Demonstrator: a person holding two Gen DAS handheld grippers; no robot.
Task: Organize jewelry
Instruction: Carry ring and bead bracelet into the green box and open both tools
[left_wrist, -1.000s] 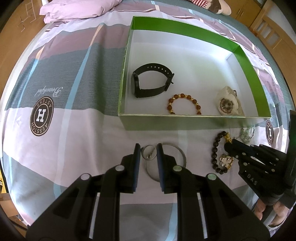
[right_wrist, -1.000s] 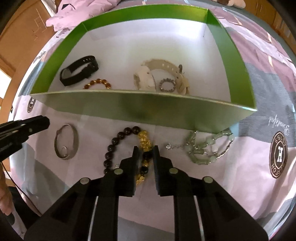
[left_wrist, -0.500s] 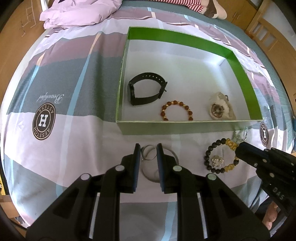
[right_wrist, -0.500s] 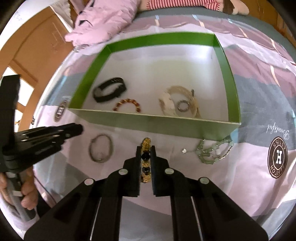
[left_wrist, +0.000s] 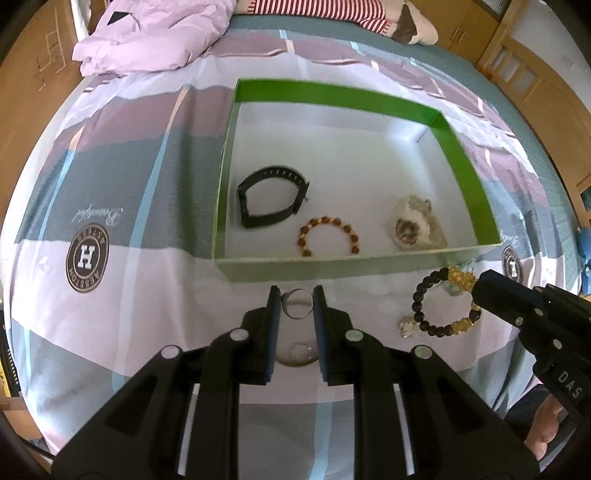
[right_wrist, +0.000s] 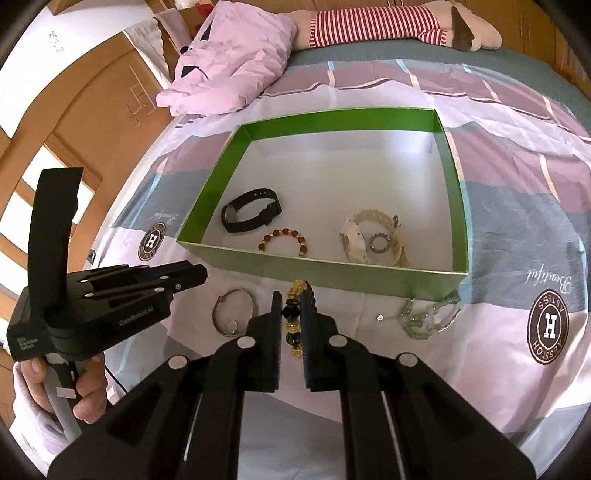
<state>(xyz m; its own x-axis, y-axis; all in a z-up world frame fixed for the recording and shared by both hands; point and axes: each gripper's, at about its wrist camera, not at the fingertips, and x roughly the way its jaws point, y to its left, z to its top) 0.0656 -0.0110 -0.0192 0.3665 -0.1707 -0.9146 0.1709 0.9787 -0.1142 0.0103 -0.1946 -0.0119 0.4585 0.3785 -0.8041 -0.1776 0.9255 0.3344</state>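
Observation:
My left gripper (left_wrist: 297, 295) is shut on a small silver ring (left_wrist: 297, 303), above a silver bangle (right_wrist: 234, 313) that lies on the bedsheet. My right gripper (right_wrist: 290, 297) is shut on a black-and-gold bead bracelet (right_wrist: 290, 314). In the left wrist view that bracelet (left_wrist: 439, 310) hangs off the bed from the right gripper (left_wrist: 480, 290). Behind both sits the green box (left_wrist: 332, 267) with a white floor. It holds a black watch band (left_wrist: 271, 201), an amber bead bracelet (left_wrist: 328, 234) and a cream watch (left_wrist: 413, 225). A pale green bead bracelet (right_wrist: 430, 317) lies before the box's right corner.
The bed carries a striped sheet with round logos (left_wrist: 86, 256). A pink pillow (left_wrist: 147, 40) and a striped plush toy (right_wrist: 388, 22) lie beyond the box. Wooden furniture (right_wrist: 92, 122) flanks the bed. A person's hand (right_wrist: 85, 391) grips the left gripper's handle.
My right gripper's jaws closed on the black-and-gold bracelet and lifted it off the sheet. Both grippers rose, so the box looks smaller. The ring stayed between the left pads.

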